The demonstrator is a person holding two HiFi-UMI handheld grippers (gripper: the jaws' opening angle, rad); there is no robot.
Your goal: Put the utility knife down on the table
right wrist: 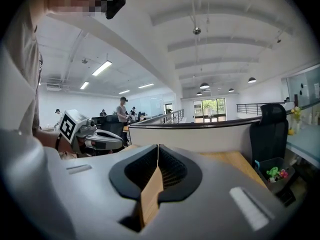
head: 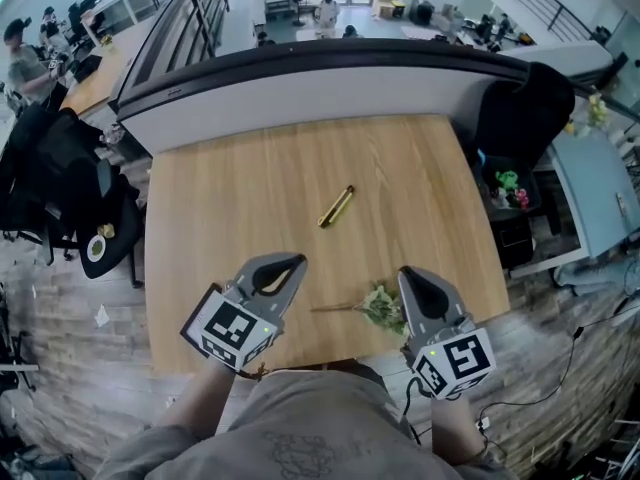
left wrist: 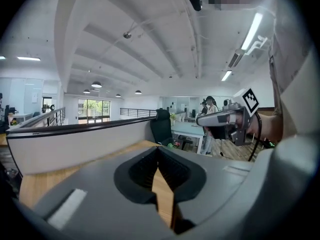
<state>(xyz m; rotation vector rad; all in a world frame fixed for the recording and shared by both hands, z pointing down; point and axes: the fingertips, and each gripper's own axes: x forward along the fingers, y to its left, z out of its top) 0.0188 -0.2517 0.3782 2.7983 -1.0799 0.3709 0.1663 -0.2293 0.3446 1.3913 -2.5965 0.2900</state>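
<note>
The utility knife (head: 336,206), a slim yellow-brown bar, lies at a slant on the middle of the wooden table (head: 230,198). Nothing touches it. My left gripper (head: 292,262) hovers over the table's near edge, well short of the knife, its jaws shut with nothing between them. My right gripper (head: 409,273) hangs at the near right, also shut and empty. In the left gripper view the tips (left wrist: 158,149) meet over bare wood, and the right gripper (left wrist: 202,120) shows to the side. In the right gripper view the tips (right wrist: 158,147) meet likewise, and the left gripper (right wrist: 117,141) shows at the left.
A small sprig of flowers (head: 380,306) lies on the table between the two grippers. A grey curved partition (head: 330,83) borders the table's far side. A black office chair (head: 525,103) stands at the far right, dark bags and chairs (head: 60,168) at the left.
</note>
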